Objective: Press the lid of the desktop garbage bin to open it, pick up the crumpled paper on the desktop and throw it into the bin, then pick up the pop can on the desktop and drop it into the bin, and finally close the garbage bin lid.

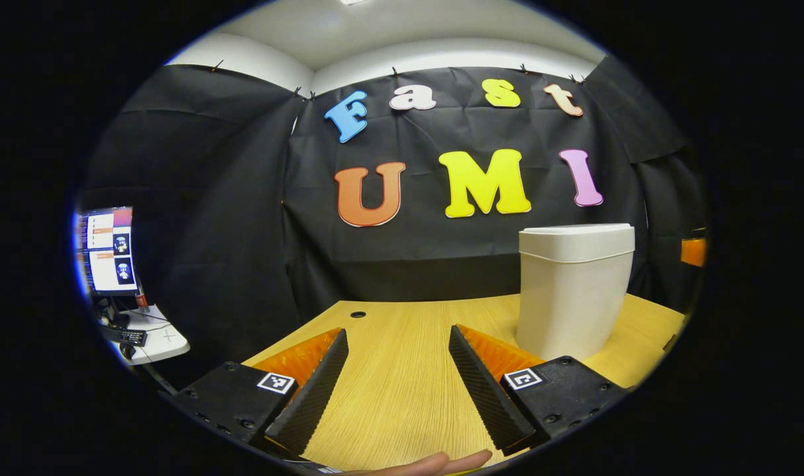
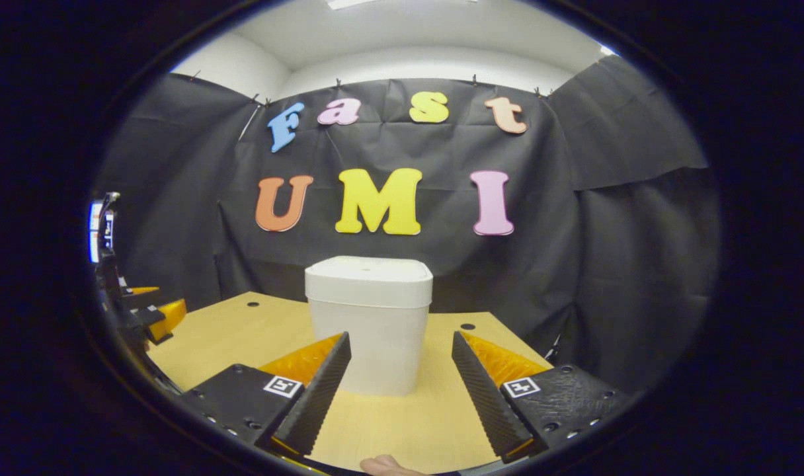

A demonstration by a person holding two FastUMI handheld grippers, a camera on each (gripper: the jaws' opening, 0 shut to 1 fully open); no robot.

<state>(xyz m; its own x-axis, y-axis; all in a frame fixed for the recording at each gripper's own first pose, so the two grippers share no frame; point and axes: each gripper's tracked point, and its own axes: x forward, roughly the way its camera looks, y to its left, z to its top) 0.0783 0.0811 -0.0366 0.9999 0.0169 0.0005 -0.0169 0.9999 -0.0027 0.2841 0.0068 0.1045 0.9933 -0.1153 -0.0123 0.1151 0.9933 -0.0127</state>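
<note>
The right gripper (image 2: 397,370) faces the bin (image 2: 369,324), jaws wide and empty, placed to press its shut lid (image 2: 369,272). The left gripper (image 1: 397,370), equally wide and empty, waits beside the bin over the desk (image 1: 402,396).

One garbage bin (image 1: 574,291) with one lid (image 1: 577,239), shut, stands on one wooden table (image 1: 402,396). Two round holes pierce the table near its far edge: one (image 2: 252,304) toward the far left corner, one (image 2: 467,326) toward the far right. One monitor (image 1: 106,250) stands beyond the table's left edge.
</note>
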